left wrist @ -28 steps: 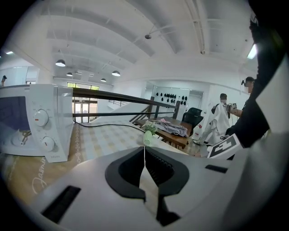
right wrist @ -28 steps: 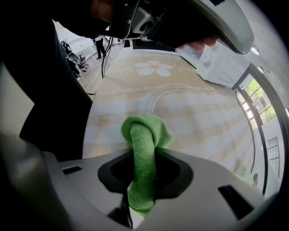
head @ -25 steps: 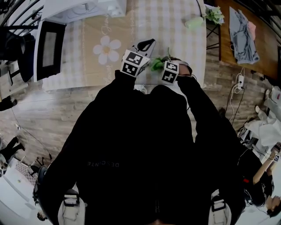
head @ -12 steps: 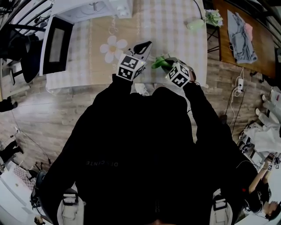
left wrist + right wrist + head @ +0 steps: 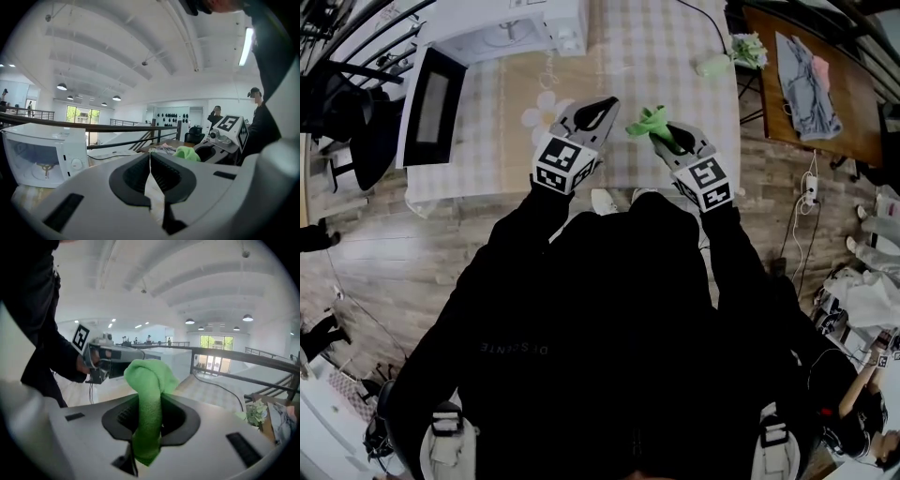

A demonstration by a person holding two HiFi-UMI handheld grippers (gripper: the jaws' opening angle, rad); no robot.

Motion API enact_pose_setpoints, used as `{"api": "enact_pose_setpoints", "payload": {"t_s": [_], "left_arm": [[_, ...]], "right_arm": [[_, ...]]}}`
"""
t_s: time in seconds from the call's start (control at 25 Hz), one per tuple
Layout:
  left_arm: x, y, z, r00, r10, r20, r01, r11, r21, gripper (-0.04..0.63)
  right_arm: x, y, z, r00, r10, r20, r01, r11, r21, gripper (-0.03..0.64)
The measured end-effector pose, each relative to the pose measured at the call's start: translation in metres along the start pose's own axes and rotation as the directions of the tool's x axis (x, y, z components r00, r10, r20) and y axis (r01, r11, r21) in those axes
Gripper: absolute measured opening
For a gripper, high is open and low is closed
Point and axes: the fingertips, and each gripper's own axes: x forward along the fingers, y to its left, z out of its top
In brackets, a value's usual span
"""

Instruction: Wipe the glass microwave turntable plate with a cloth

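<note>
My right gripper (image 5: 664,133) is shut on a bright green cloth (image 5: 649,122), whose bunched top rises above the jaws (image 5: 149,380). It is held over the near edge of the checked table (image 5: 675,56). To its left, my left gripper (image 5: 610,101) has its jaws shut tip to tip (image 5: 149,157). Only a thin pale sliver shows between them, and I cannot tell what it is. Both grippers point away from me, about a hand's width apart. The glass plate does not show in any view. Inside the microwave cavity (image 5: 42,154) I see the bare drive hub.
A white microwave (image 5: 502,33) stands at the table's far left with its dark door (image 5: 431,108) swung open. A pale green object (image 5: 712,64) and a small plant (image 5: 748,42) sit at the far right. A brown side table with clothes (image 5: 811,75) is further right.
The two grippers have moved apart. The right one swung to the right with the cloth still held, and the left one shifted slightly left. Both stay shut.
</note>
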Motion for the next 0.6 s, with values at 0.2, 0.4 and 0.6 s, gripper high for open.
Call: {"api": "enact_pose_setpoints", "payload": {"t_s": [0.2,0.4,0.6], "left_arm": [[-0.016,-0.010,0.034,0.997,-0.032,0.068,0.031,0.999,0.019,0.021],[-0.027,-0.019,0.063,0.989,-0.068,0.131,0.066,0.998,0.018,0.021],[-0.035,-0.030,0.087,0.980,-0.096,0.172,0.086,0.994,0.067,0.021]], "right_arm": [[-0.031,-0.001,0.055,0.978,-0.029,0.208,0.014,0.997,0.074,0.103],[-0.053,-0.006,0.091,0.943,-0.061,0.326,0.030,0.995,0.099,0.103],[-0.071,-0.008,0.119,0.912,-0.081,0.402,0.049,0.995,0.090,0.102]]}}
